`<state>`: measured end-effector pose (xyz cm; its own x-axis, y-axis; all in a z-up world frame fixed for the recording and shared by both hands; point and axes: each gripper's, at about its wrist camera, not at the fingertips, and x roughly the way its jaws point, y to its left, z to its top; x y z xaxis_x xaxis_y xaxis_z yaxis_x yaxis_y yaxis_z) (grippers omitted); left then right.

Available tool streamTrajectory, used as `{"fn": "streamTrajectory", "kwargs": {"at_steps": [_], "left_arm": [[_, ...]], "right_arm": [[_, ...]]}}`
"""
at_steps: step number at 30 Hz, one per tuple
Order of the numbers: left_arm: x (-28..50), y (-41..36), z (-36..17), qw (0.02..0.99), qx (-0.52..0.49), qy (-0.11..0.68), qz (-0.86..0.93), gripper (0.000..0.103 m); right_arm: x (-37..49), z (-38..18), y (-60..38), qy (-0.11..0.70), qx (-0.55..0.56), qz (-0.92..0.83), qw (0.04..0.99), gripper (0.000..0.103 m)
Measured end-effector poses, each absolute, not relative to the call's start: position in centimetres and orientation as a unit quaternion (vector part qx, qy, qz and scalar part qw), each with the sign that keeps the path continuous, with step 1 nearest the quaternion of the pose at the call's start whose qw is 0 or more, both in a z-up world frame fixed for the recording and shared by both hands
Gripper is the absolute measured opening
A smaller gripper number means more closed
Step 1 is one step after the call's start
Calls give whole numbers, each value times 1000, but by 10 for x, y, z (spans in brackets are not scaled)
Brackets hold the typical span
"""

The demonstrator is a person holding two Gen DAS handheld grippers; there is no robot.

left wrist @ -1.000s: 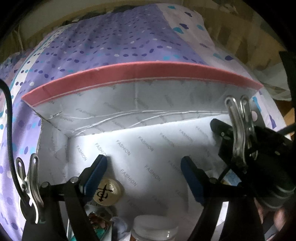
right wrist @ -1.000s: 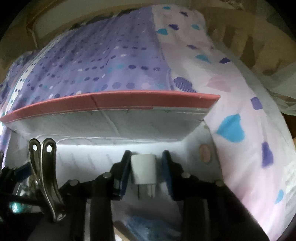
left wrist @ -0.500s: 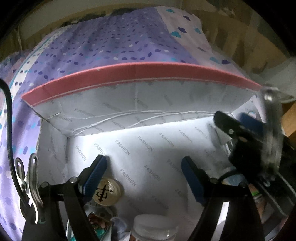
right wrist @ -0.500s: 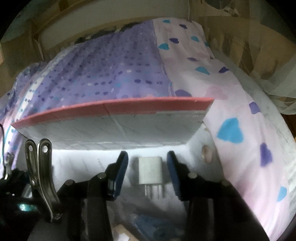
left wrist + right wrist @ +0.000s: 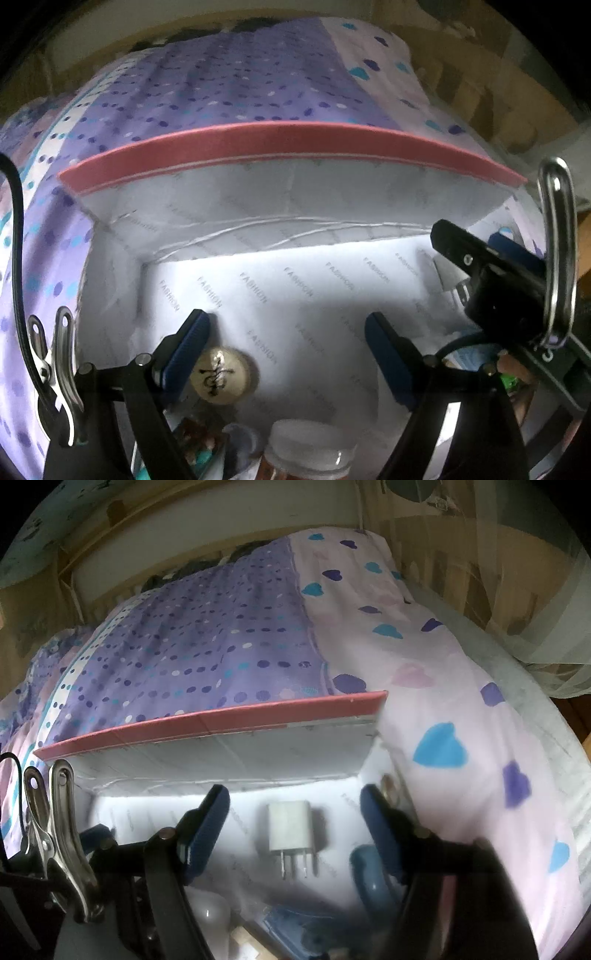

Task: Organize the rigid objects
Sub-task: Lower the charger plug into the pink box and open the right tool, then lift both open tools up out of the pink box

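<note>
Released since a moment ago, the small white plastic plug-in charger (image 5: 289, 826) is now lying on the floor of the pink-rimmed cardboard box with white printed lining (image 5: 291, 142), its prongs pointing toward the camera. Left of the charger, the left gripper (image 5: 286, 341) is hanging wide open over the box floor, gripping nothing, its left pad beside a round cream-coloured token with a dark emblem (image 5: 220, 374). Around the charger, the right gripper (image 5: 295, 814) is opening, pads clear of it. Nearer items, a clear-lidded jar (image 5: 308, 448) and blue packets (image 5: 291, 921), are being cut off and blurred.
</note>
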<state>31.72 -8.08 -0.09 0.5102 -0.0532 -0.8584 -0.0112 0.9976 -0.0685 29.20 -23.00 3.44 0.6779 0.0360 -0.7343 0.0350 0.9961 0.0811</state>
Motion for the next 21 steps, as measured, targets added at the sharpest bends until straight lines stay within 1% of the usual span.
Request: {"fn": "streamTrajectory", "kwargs": {"at_steps": [2,5,9,12,14,21], "left_arm": [[313,-84,3,874,-24,485,-8,89],[307,-89,8,887,-6,462,2,89],[306,-86,11,885,-19,465,1,90],[304,-87,13,885,-18,465,1,93],[302,-88,14,888,-14,459,4,97],[301,-77,17,889,-37,456,12,103]], "right_arm": [[292,34,-231,397,48,3,917,79],[290,34,-232,391,55,2,919,80],[288,34,-234,383,67,4,921,80],[286,35,-233,379,72,5,922,80],[285,36,-234,378,76,6,923,80],[277,44,-237,369,92,7,925,81]]}}
